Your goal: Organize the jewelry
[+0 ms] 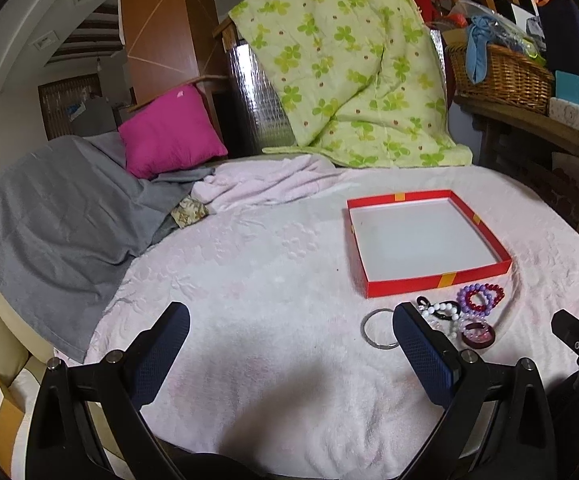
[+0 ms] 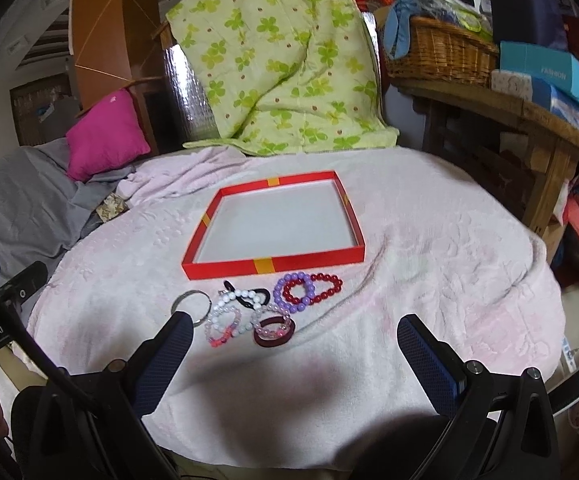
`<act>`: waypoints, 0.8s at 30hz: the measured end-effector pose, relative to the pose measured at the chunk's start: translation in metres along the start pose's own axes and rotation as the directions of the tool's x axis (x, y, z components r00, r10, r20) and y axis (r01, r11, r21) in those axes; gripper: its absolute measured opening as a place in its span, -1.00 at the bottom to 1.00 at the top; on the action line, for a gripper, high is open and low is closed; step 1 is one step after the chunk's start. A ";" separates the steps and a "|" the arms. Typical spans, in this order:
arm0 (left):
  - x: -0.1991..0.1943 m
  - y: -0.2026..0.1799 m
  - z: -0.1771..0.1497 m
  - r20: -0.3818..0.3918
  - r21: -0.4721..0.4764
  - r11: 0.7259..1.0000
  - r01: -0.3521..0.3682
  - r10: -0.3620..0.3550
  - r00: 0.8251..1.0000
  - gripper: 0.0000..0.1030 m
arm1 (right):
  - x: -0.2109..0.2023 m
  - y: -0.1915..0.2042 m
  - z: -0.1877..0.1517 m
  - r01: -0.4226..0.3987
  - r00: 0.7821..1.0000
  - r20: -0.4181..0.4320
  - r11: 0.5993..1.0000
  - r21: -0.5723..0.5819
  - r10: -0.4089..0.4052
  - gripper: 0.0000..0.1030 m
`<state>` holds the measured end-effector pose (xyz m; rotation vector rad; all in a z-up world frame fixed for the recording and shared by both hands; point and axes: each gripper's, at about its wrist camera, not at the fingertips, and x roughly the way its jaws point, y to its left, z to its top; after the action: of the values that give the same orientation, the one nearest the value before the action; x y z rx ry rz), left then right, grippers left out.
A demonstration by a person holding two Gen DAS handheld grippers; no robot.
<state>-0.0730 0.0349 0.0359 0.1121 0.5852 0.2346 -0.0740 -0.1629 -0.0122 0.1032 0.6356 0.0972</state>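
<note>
Red cardboard tray with a white floor and orange tabs on its walls, lying flat and holding nothing, on a pale pink blanket that covers the bed. Just in front of the tray's near wall lies a cluster of bracelets: a purple bead bracelet overlapping a dark red bead bracelet, a white bead bracelet crossed by a black hair tie, a maroon band, and a thin metal bangle at the left end. Left tongs spread wide, holding nothing, above bare blanket; their right finger stands in front of the bangle and white beads. Right tongs likewise wide and holding nothing, near side of the cluster. Behind: a magenta cushion, a grey blanket, a green floral quilt and a wicker basket.
</note>
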 end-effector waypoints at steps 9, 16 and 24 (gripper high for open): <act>0.036 -0.004 -0.004 -0.046 0.012 1.000 0.021 -0.021 0.999 0.97 | 0.033 -0.013 -0.004 -0.051 0.998 -0.048 0.998 0.025 0.052 1.00; 0.096 -0.004 -0.019 -0.147 0.008 0.974 0.225 -0.221 0.964 0.97 | 0.063 -0.010 -0.014 -0.126 0.984 -0.129 0.992 -0.025 0.121 0.77; 0.144 -0.012 -0.040 -0.277 -0.051 0.926 0.374 -0.373 0.885 0.97 | 0.111 0.006 -0.019 -0.217 0.945 -0.258 0.975 -0.046 0.198 0.47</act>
<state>0.0237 0.0606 -0.0766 -0.0343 0.8790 -0.1308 0.0031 -0.1419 -0.0911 0.0863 0.8741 0.3425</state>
